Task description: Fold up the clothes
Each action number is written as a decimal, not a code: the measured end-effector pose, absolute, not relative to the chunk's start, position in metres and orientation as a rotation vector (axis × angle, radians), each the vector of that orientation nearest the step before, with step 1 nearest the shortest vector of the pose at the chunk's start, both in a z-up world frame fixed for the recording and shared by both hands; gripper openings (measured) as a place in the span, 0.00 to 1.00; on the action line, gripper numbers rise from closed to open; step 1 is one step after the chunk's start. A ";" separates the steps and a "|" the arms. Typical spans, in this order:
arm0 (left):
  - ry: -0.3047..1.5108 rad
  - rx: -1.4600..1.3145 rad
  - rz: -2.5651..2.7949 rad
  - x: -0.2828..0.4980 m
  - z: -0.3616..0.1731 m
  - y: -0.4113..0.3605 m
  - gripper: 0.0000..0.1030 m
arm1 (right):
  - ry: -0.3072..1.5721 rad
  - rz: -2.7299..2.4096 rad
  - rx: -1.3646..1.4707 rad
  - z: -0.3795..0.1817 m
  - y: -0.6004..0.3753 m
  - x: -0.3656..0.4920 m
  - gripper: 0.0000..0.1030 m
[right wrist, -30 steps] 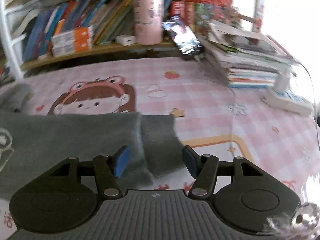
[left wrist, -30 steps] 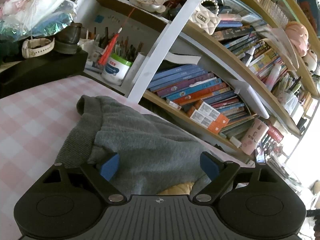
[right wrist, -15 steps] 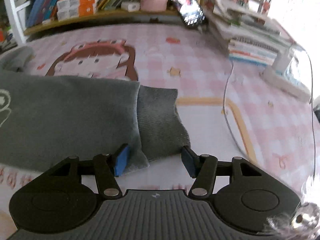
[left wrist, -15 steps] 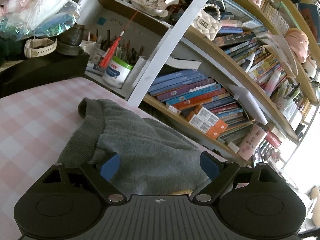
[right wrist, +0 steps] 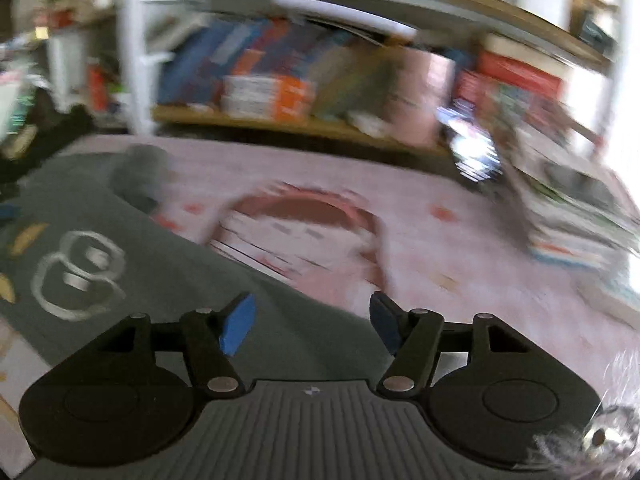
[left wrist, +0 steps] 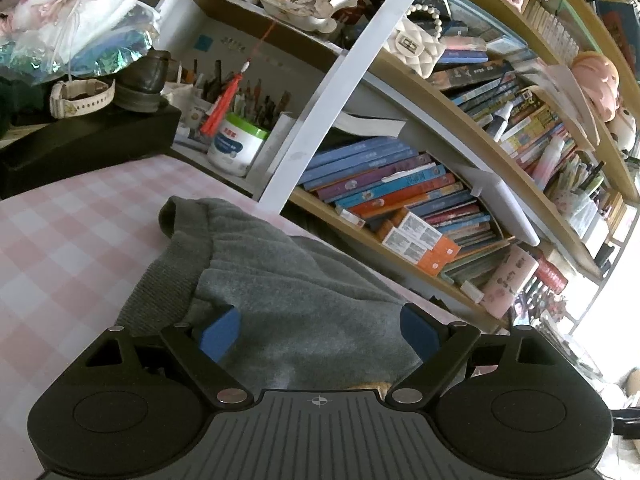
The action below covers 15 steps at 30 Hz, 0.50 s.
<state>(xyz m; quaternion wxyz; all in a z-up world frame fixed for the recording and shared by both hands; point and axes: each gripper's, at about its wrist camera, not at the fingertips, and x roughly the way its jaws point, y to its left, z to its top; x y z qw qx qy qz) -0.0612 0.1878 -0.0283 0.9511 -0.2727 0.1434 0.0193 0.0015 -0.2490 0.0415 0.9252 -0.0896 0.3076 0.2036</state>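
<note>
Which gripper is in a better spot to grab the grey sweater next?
Probably the left gripper: its open jaws sit steady around a fold of the grey sweater. The right gripper, jaws opening over the cloth, has a blurred view.

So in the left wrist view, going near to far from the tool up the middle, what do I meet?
Left tool → grey sweater → checked cloth → white jar → pens.

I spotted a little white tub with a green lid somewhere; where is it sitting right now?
In the left wrist view the white tub stands upper left of centre, at the back edge of the pink checked cloth, just left of the white shelf post, holding pens beside a red tassel.
</note>
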 end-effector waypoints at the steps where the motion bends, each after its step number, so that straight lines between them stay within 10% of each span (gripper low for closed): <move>1: 0.293 -0.555 0.041 -0.061 -0.029 0.188 0.87 | 0.622 0.447 -0.192 0.037 -0.238 0.004 0.60; 15: 0.274 -0.569 0.066 -0.062 -0.029 0.191 0.87 | 0.621 0.759 -0.199 -0.012 -0.151 0.032 0.65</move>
